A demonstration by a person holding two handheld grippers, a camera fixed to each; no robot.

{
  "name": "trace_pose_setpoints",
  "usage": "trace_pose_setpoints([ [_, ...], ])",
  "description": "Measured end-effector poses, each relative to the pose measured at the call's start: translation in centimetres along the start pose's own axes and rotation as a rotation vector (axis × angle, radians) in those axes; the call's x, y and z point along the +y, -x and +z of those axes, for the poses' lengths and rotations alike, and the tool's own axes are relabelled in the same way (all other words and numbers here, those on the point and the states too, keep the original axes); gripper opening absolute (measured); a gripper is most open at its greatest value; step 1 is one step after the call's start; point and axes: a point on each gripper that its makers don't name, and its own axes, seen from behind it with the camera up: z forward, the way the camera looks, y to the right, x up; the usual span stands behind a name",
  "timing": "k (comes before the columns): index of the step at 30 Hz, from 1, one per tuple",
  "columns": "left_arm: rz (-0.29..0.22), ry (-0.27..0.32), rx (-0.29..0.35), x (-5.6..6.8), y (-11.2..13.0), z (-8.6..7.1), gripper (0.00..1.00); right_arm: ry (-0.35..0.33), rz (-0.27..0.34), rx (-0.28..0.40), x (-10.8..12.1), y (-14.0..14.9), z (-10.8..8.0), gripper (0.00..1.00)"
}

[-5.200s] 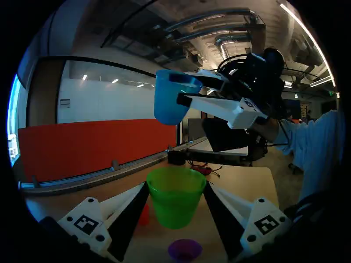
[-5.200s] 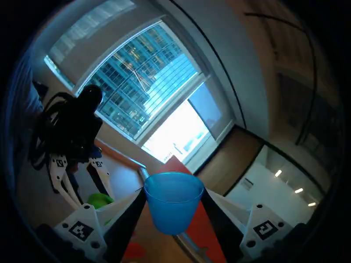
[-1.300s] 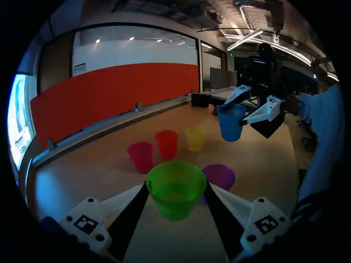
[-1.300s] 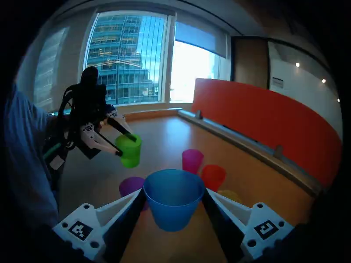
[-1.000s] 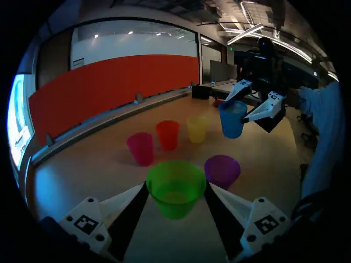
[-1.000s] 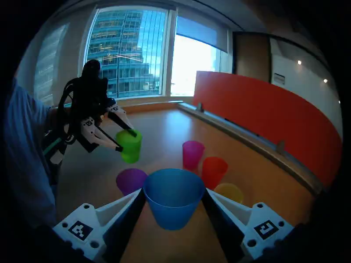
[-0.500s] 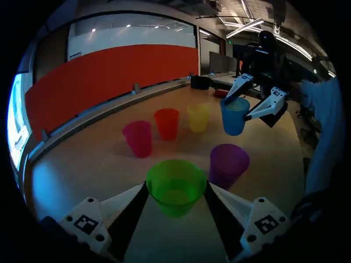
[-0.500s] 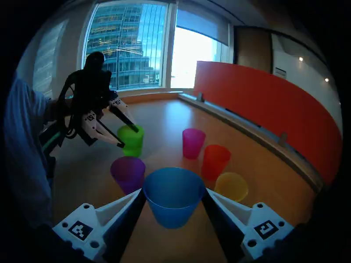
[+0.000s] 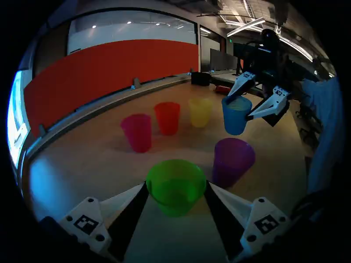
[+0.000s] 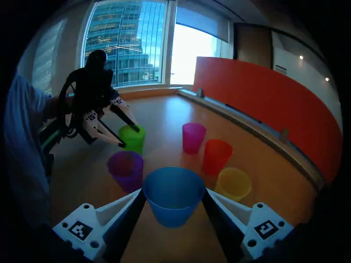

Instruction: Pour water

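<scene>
My left gripper (image 9: 175,193) is shut on a green cup (image 9: 176,186), held upright just over the wooden table (image 9: 87,162). The same green cup (image 10: 132,138) and left gripper (image 10: 127,136) appear at mid-left in the right gripper view. My right gripper (image 10: 174,199) is shut on a blue cup (image 10: 174,201), also upright. In the left gripper view that blue cup (image 9: 236,115) hangs above the table at the right, between the right gripper's (image 9: 240,111) white fingers. I cannot tell the water level in either cup.
Four other cups stand on the table: purple (image 9: 232,161), pink (image 9: 137,132), orange (image 9: 167,118) and yellow (image 9: 200,111). In the right gripper view they are purple (image 10: 126,170), pink (image 10: 193,137), orange (image 10: 216,156) and yellow (image 10: 233,184). An orange wall panel (image 9: 109,65) runs along the far edge.
Both grippers have come down from a raised pouring pose to near the table, cups upright. Over the last second the standing cups have drawn closer in both views.
</scene>
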Motion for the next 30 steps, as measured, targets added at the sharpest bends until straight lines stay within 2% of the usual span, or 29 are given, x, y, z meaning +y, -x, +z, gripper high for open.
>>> trace_pose_setpoints([
  [9, -0.007, 0.011, 0.009, 0.3, -0.1, 0.4, 0.87, 0.004, -0.001, -0.013, -0.1, 0.7, 0.5, 0.92],
  [23, -0.005, 0.0, -0.005, 0.1, 0.4, 0.2, 0.88, 0.003, 0.008, -0.025, -0.5, 1.9, 1.5, 0.92],
  [27, 0.002, -0.005, -0.009, 0.0, 0.5, 0.2, 0.91, 0.003, 0.003, -0.027, -0.7, 2.0, 1.7, 0.92],
  [29, 0.006, -0.005, -0.01, 0.1, 0.5, 0.1, 0.98, 0.004, 0.005, -0.027, -0.7, 2.0, 1.8, 0.92],
  [30, 0.008, -0.004, -0.011, 0.2, 0.5, 0.0, 0.98, 0.004, 0.006, -0.027, -0.8, 2.1, 1.8, 0.92],
])
